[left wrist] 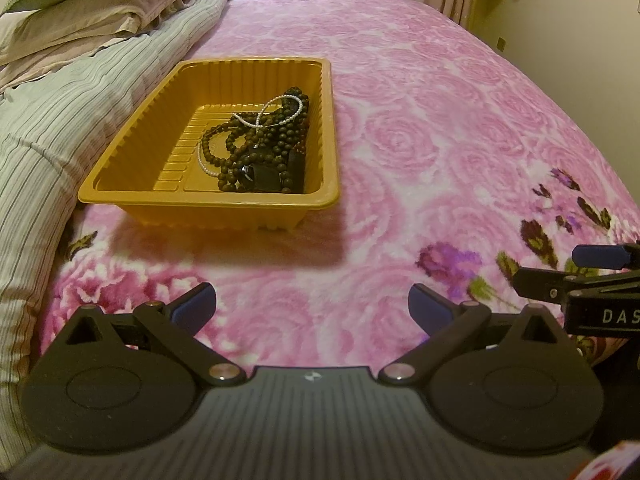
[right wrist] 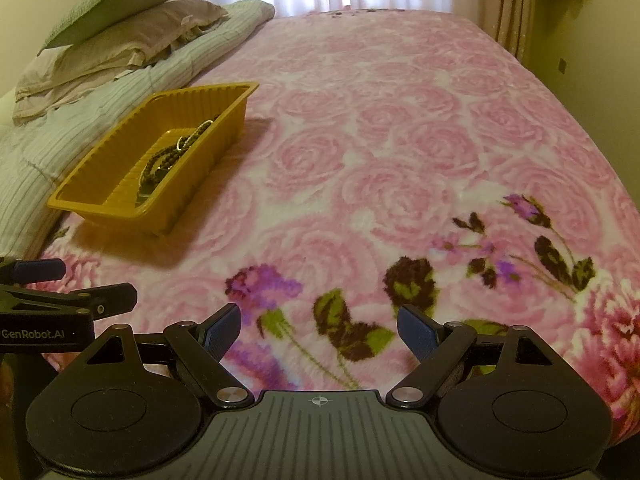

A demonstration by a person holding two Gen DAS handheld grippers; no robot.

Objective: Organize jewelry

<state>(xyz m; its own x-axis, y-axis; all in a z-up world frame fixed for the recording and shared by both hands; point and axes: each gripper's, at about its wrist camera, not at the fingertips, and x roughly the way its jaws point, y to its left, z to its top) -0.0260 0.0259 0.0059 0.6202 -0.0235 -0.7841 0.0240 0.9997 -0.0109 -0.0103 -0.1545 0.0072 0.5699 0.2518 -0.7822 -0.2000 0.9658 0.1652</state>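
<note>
Pink floral blanket on bed, no loose pieces in sight. Beads heaped in tray, right side. My left tongs, right tongs both spread, empty, hovering near bed edge. Fits sorted or about to be unpacked. Any pick: pinch single strand, lift slow, watch for tangles.

Left black hand-held gripper with blue-padded fingers spread wide, holding nothing, hovering low and level. Right black hand-held gripper likewise wide open and empty, blue pads apart, just beside the left one, both pointing forward.
</note>
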